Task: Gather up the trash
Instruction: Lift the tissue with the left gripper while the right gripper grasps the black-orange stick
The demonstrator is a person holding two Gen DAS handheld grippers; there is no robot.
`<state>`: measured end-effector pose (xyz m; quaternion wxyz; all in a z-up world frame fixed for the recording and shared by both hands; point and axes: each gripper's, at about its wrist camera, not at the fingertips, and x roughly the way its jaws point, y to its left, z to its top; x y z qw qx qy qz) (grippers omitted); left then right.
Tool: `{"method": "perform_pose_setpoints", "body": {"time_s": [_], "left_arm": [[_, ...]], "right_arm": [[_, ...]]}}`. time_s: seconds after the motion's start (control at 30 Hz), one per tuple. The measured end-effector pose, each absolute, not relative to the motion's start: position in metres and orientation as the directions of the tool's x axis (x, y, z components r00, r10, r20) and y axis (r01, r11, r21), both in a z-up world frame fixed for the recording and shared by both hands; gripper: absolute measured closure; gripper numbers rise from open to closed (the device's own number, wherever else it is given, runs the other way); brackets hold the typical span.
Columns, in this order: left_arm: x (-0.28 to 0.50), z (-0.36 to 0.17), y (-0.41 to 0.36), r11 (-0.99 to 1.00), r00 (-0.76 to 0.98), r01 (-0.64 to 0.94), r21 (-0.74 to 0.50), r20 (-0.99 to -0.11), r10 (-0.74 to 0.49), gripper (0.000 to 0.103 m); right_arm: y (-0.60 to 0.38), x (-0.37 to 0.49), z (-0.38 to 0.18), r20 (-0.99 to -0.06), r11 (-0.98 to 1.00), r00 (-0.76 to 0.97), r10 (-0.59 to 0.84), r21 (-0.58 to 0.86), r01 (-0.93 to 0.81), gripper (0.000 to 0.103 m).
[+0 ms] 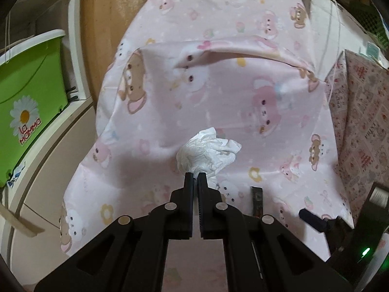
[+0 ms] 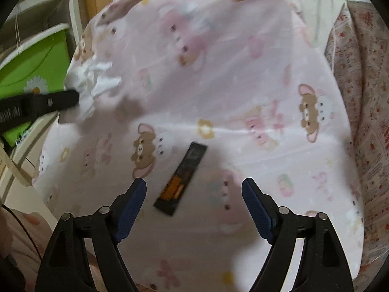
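Note:
A crumpled white tissue hangs above the pink cartoon-print bedsheet, pinched at its lower edge by my left gripper, which is shut on it. The right wrist view shows the same tissue at the left, held by the left gripper. A flat black and orange wrapper lies on the sheet. My right gripper stands wide open just in front of the wrapper, nothing between its fingers. In the left wrist view the wrapper shows to the right of the left gripper's fingers.
A green plastic box with a daisy label sits on a white shelf left of the bed. A red-patterned quilt covers the right side. A wooden headboard rises behind the sheet.

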<state>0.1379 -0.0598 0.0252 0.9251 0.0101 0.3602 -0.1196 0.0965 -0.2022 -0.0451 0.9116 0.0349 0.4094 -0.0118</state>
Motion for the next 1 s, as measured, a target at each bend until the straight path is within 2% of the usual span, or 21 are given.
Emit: {"method": "perform_pose_setpoints", "body": {"time_s": [0.3,0.43,0.6,0.7,0.77,0.8,0.93,1.0], "left_arm": [[0.136,0.025,-0.051,0.979,0.722,0.197,-0.05,-0.669,-0.179,0.1],[0.136,0.025,-0.047,0.979,0.716,0.194,-0.063,-0.673,-0.185,0.1],[0.136,0.027,-0.043,0.98,0.719,0.186,-0.07,-0.67,-0.185,0.1],[0.135,0.028,-0.04,0.979,0.719,0.185,-0.079,-0.669,-0.19,0.1],[0.132,0.029,-0.039,0.979,0.722,0.188,-0.079,-0.665,-0.192,0.1],[0.131,0.03,-0.039,0.979,0.725,0.189,-0.074,-0.662,-0.19,0.1],[0.128,0.03,-0.039,0.98,0.732,0.19,-0.058,-0.657,-0.181,0.1],[0.128,0.029,-0.038,0.98,0.731,0.191,-0.059,-0.658,-0.182,0.1]], "right_arm": [[-0.188,0.107,-0.066,-0.748,0.993,0.66,-0.068,0.011,0.114,0.021],[-0.184,0.11,-0.072,-0.752,0.993,0.655,-0.077,0.001,0.117,0.027],[-0.186,0.112,-0.076,-0.749,0.991,0.656,-0.094,-0.006,0.136,0.042],[-0.19,0.111,-0.075,-0.745,0.989,0.659,-0.105,-0.009,0.148,0.058],[-0.196,0.109,-0.075,-0.74,0.986,0.663,-0.116,-0.007,0.165,0.077],[-0.199,0.11,-0.075,-0.741,0.985,0.662,-0.116,-0.001,0.171,0.081],[-0.219,0.109,-0.072,-0.748,0.98,0.657,-0.09,0.051,0.193,0.087],[-0.229,0.107,-0.068,-0.745,0.978,0.665,-0.054,0.097,0.187,0.094]]}}
